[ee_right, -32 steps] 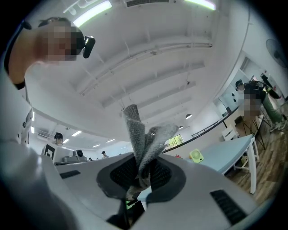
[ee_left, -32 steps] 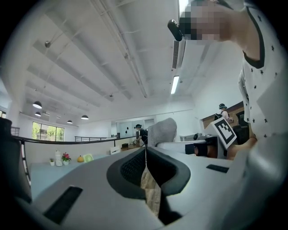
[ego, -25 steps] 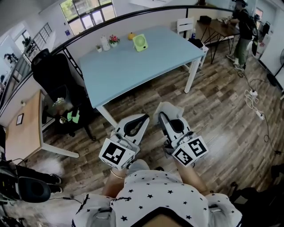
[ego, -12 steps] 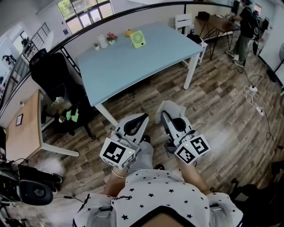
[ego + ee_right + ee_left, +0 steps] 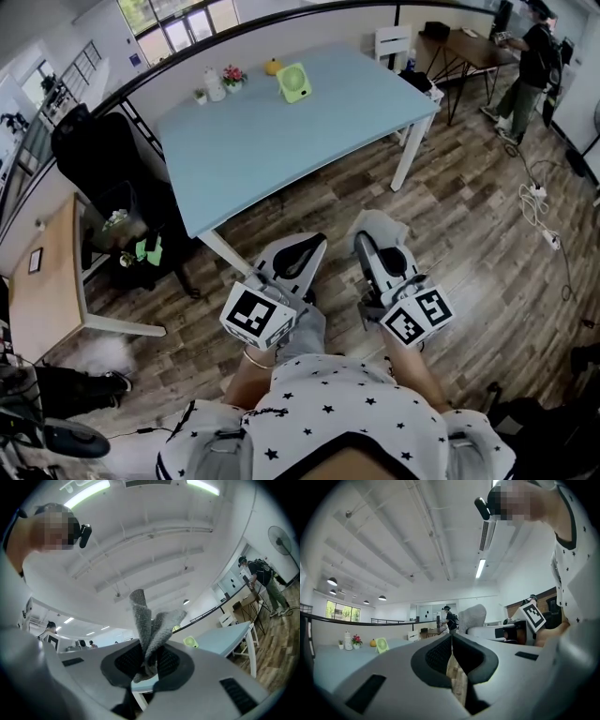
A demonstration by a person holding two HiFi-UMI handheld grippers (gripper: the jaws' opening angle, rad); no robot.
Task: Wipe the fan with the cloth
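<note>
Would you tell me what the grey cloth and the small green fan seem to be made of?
The grey cloth, pinched in the right gripper, looks like soft knitted or microfibre fabric: a ribbed, matte weave shows. The small green fan looks like smooth plastic, though it is too small to be sure.

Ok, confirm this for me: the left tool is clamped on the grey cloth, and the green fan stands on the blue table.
Wrong tool: the right tool, not the left tool, is clamped on the grey cloth, as the right gripper view shows. The green fan does stand on the blue table.
</note>
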